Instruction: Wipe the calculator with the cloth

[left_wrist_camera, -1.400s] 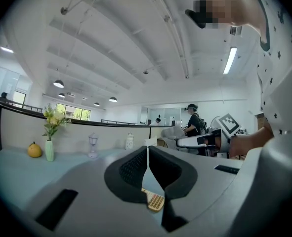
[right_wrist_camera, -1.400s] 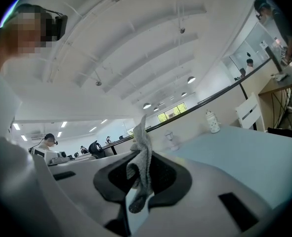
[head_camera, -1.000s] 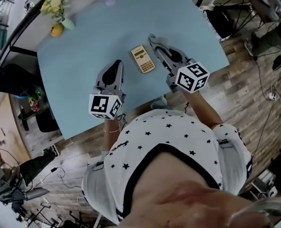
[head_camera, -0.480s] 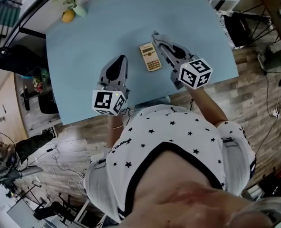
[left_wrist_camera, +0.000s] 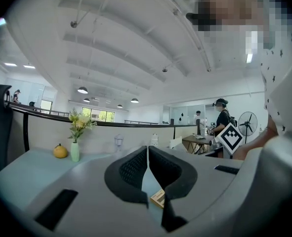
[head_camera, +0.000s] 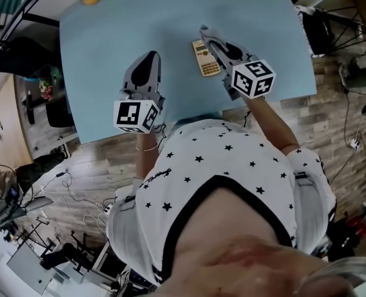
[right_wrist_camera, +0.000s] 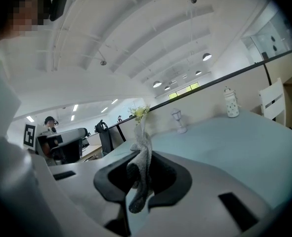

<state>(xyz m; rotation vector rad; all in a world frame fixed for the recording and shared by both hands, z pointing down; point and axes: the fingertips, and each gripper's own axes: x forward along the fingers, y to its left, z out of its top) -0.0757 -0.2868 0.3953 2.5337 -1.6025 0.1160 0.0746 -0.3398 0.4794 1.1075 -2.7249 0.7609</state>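
Observation:
A beige calculator (head_camera: pixel 205 59) lies on the light blue table (head_camera: pixel 108 36), its right edge partly under my right gripper (head_camera: pixel 203 32). That gripper is shut on a grey cloth (right_wrist_camera: pixel 145 141), which sticks up from between the jaws and hangs down below them; in the head view the cloth (head_camera: pixel 201 30) shows at the gripper's tip, at the calculator's far end. My left gripper (head_camera: pixel 151 55) rests to the calculator's left, apart from it. In the left gripper view its jaws (left_wrist_camera: pixel 147 154) are shut with nothing in them, and a corner of the calculator (left_wrist_camera: pixel 158 198) shows below.
A vase of flowers (left_wrist_camera: pixel 75 149), a yellow fruit (left_wrist_camera: pixel 60 151) and a glass (left_wrist_camera: pixel 118 143) stand at the table's far side. A white jar (right_wrist_camera: pixel 229 105) and a goblet (right_wrist_camera: pixel 179 120) stand far off. The table's near edge (head_camera: pixel 189 119) runs just behind both grippers.
The head view has shifted, so table and grippers sit higher in the picture. My right gripper with the cloth has drawn left, over the calculator's right edge. Both grippers stay shut.

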